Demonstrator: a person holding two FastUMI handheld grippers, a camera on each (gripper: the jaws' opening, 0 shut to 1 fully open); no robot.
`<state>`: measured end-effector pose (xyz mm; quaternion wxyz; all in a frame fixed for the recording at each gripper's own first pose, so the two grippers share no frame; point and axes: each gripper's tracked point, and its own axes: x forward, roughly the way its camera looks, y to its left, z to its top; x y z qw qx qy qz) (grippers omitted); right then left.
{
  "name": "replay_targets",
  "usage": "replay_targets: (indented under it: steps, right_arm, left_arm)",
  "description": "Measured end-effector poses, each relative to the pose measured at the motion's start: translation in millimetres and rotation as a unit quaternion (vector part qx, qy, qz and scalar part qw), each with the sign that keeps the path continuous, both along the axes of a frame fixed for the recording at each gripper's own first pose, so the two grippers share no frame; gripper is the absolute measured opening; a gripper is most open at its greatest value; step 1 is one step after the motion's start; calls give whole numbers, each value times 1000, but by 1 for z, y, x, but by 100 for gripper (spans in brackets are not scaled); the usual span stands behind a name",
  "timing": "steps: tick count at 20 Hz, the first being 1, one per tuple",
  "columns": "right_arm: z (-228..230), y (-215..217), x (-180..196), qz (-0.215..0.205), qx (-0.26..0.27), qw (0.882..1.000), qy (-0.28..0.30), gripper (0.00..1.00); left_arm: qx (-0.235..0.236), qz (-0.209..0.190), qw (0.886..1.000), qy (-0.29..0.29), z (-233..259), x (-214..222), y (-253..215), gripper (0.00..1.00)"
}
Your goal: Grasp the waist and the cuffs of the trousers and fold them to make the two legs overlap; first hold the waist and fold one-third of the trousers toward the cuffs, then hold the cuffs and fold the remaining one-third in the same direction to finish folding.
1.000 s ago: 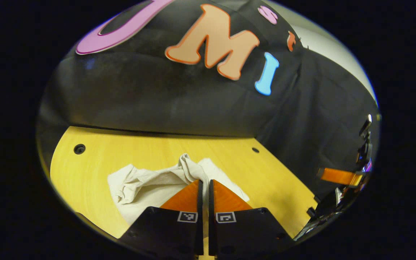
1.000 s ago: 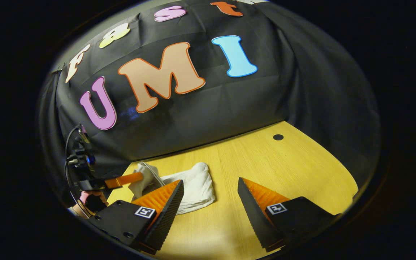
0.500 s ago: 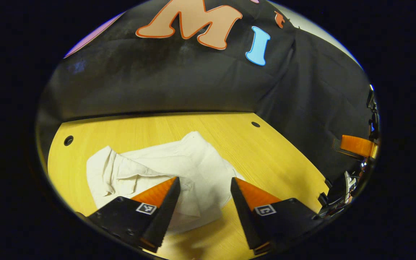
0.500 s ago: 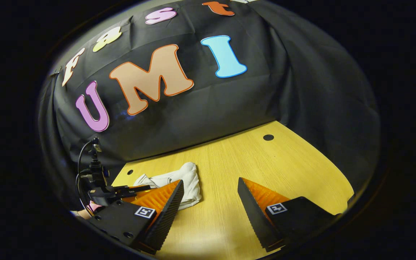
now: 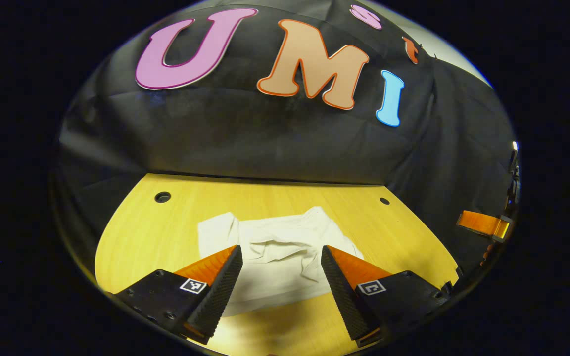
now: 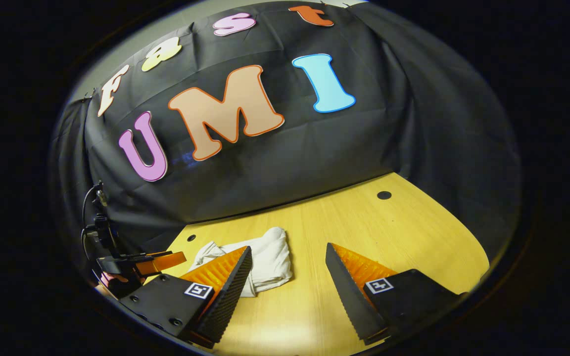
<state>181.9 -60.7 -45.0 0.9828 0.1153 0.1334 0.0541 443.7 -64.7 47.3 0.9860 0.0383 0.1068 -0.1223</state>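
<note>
Left gripper view gives us the yellow wooden table [image 5: 156, 232] first, running back to the black cloth wall [image 5: 245, 138]. We take the table as our landmark. On its middle lie the white trousers [image 5: 275, 247], folded into a compact, wrinkled bundle that rests flat on the wood. A round hole [image 5: 163, 197] sits in the table's far left part, and a smaller hole [image 5: 384, 201] in its far right part, both well apart from the bundle.

Our left gripper [image 5: 281, 257] hovers above the table's near edge with its fingers released and spread wide, grasping nothing; the near part of the trousers shows in the gap between them. At the right edge of this view we see one finger of the other gripper, off the table's right side.

Right gripper view shows the same table [image 6: 403, 232] with the trousers [image 6: 270, 257] toward its left. Our right gripper [image 6: 289, 257] is likewise released, fingers wide apart, over bare wood at the table's near edge, holding nothing. The left gripper [image 6: 159, 261] shows beyond the table's left edge, just beside the trousers.
</note>
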Motion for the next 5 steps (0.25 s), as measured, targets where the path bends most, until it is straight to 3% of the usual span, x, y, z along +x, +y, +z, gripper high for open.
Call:
replay_targets:
  steps: [5]
  right_arm:
    - [11, 28, -14, 25, -2, 999, -24, 96]
  left_arm:
    - [-17, 22, 1000, -3, 8, -39, 29, 94]
